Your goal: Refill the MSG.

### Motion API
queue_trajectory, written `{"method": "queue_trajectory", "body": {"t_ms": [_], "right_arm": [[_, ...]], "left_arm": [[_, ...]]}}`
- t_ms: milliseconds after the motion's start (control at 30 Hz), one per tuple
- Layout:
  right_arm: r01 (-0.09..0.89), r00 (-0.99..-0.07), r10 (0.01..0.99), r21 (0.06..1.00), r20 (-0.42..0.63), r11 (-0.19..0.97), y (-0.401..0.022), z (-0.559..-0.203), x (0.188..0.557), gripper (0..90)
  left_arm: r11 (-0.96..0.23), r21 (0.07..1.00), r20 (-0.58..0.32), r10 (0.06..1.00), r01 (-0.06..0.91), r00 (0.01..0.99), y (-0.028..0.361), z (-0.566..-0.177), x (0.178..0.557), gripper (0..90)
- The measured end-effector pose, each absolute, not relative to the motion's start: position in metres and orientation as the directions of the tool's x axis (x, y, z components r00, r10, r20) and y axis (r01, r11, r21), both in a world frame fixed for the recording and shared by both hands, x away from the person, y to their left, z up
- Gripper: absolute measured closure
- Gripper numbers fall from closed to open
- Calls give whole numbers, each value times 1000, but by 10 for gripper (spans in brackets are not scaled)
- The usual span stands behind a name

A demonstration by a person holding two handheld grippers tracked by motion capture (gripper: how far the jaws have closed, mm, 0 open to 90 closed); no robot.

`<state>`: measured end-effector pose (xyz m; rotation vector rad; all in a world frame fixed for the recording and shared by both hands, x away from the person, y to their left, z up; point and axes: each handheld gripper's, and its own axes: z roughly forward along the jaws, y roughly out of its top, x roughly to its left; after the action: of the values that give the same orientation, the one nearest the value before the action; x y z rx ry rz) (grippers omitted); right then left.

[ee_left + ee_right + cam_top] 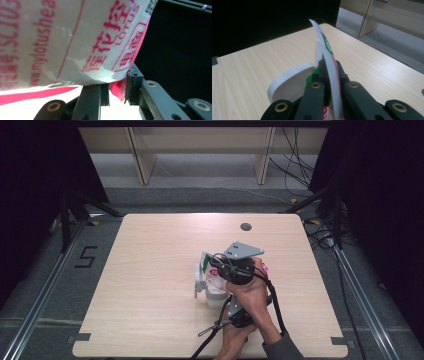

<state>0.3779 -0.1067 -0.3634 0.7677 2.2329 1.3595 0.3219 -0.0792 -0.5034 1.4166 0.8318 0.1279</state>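
High view: my hands hide most of the packet (212,270) and white cup (214,296), mid-table (150,270).

Left gripper view: left gripper (117,86) pinches the packet's (75,37) pink bottom edge – print cut off, blurry.

Right gripper view: right gripper (329,72) clamped on the packet (329,60) rim, edge-on btwn jaws – white lid (289,85) just beside.

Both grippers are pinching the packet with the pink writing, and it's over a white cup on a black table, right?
Nearly. The table is light wood, not black, as the high view shows. The rest holds: the left gripper and right gripper both pinch the packet, above the white cup.
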Motion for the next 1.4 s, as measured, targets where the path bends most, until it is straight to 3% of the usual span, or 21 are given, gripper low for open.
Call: {"method": "queue_trajectory", "body": {"t_ms": [533,733,933,1067,1167,1400], "right_arm": [[258,-762,647,896,-42,362,-107,-362,377,895],[223,-760,646,903,-75,367,-109,-362,379,897],[280,-758,653,900,-8,335,-111,-361,376,898],[243,-765,643,911,-30,332,-114,-358,377,900],[260,-769,639,917,6,304,-116,-357,377,900],[287,-772,630,929,79,235,-128,-352,376,900]], "left_arm": [[194,899,-432,543,393,720,-78,-502,322,761],[192,900,-429,548,391,718,-79,-503,322,759],[148,904,-410,563,400,718,-75,-505,322,749],[179,896,-434,550,407,714,-76,-505,321,738],[72,931,-328,595,357,734,-68,-506,324,702],[55,931,-316,611,360,726,-65,-509,323,655]]}}
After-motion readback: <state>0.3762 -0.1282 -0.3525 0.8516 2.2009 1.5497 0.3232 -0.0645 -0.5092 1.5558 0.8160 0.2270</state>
